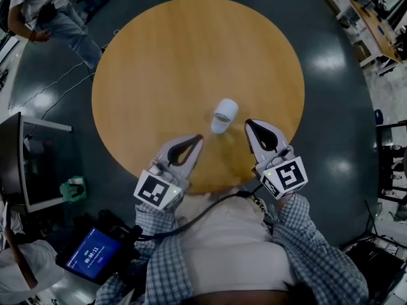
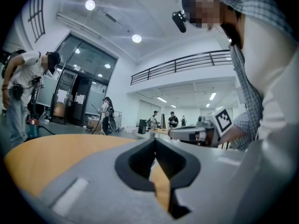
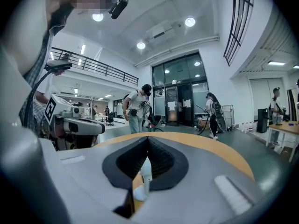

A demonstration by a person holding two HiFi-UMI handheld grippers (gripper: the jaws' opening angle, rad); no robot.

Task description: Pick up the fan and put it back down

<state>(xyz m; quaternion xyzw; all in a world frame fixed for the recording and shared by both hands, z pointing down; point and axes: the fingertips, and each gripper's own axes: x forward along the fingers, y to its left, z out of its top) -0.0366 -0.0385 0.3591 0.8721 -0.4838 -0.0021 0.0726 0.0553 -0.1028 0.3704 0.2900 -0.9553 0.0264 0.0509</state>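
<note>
1. The fan [image 1: 224, 115] is small and white. It sits on the round table [image 1: 159, 56], near the edge closest to the person and a little ahead of both grippers, touched by neither.
2. The left gripper [image 1: 198, 139] has its jaws pressed together with nothing in them. The right gripper [image 1: 248, 124] is also clenched and empty (the fan shows beyond, through the slit under its tips).
3. I judge the fan light and made of hard, smooth plastic, so rather slippery. A hold across the middle of its body seems safest.
4. No container stands on the table.

Fan [image 3: 145, 174]: only sliver thru gap of rt tongs [image 3: 148, 138]
</note>
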